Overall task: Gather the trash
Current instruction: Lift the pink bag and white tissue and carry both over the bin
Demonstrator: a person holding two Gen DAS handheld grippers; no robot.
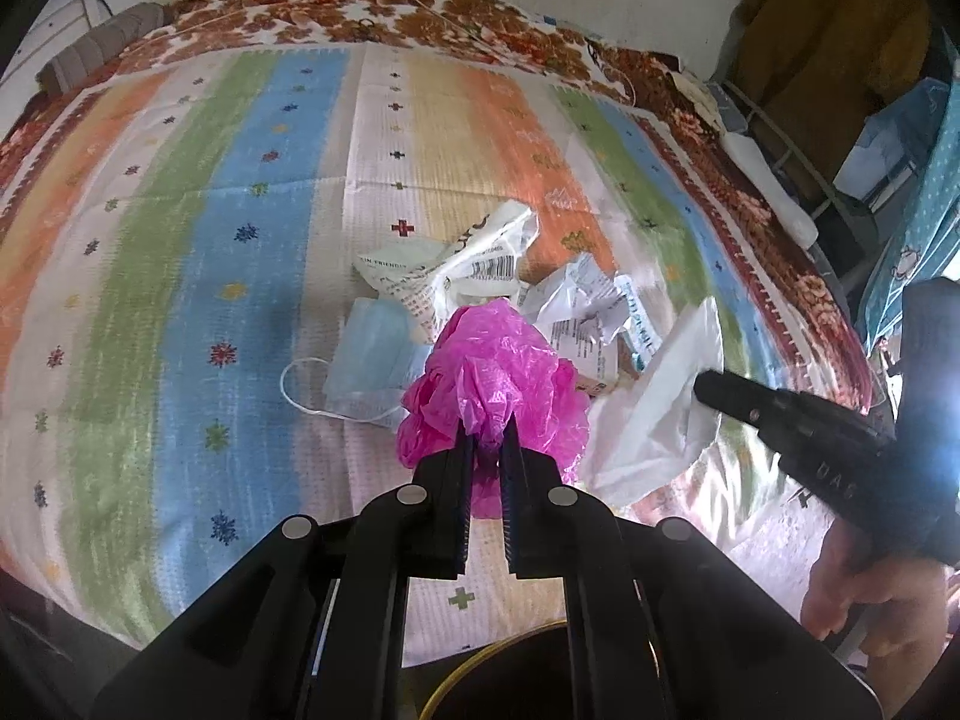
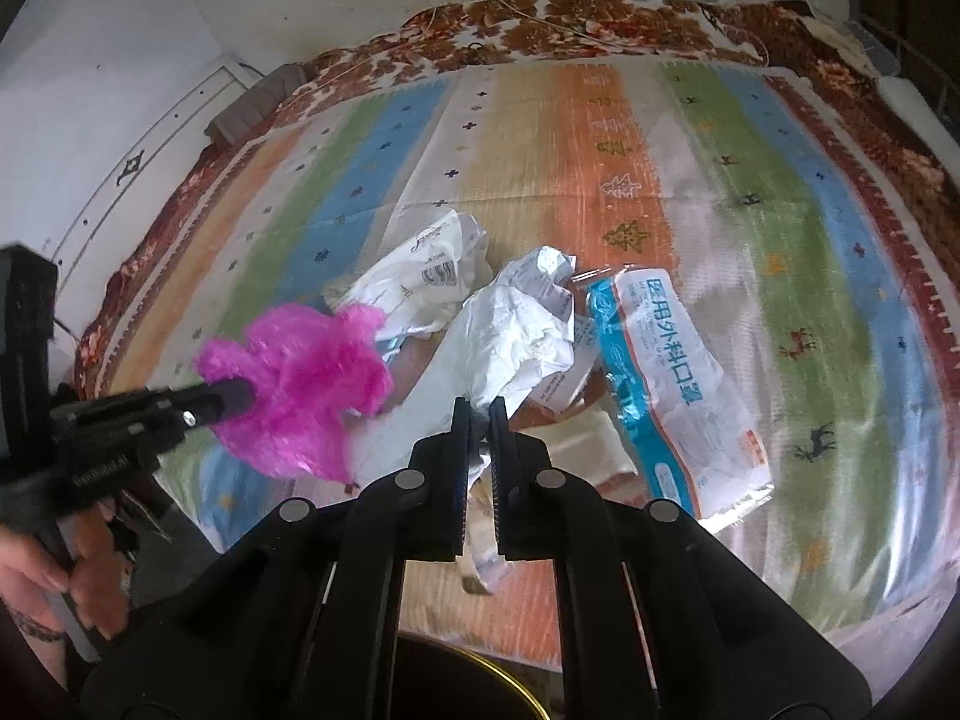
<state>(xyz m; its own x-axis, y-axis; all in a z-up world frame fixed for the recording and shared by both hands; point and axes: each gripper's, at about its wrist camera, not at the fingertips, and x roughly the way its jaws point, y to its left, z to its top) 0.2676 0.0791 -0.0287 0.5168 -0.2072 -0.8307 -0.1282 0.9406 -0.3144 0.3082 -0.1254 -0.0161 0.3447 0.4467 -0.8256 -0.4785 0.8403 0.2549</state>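
My left gripper [image 1: 487, 429] is shut on a crumpled pink plastic bag [image 1: 498, 378] and holds it above the bed; it also shows in the right wrist view [image 2: 300, 384]. My right gripper [image 2: 478, 411] is shut on a white plastic bag [image 2: 510, 342], which also shows in the left wrist view [image 1: 654, 414]. On the striped mat lie a blue face mask [image 1: 372, 360], a white printed bag [image 2: 420, 276], crumpled paper [image 2: 540, 282] and a blue-and-white mask packet [image 2: 672, 384].
A round bin with a gold rim [image 1: 510, 678] sits just below the grippers at the bed's near edge, also in the right wrist view [image 2: 480, 684]. The striped mat [image 1: 240, 240] covers a floral blanket [image 1: 420, 12]. A rack and clothes [image 1: 828, 60] stand at the right.
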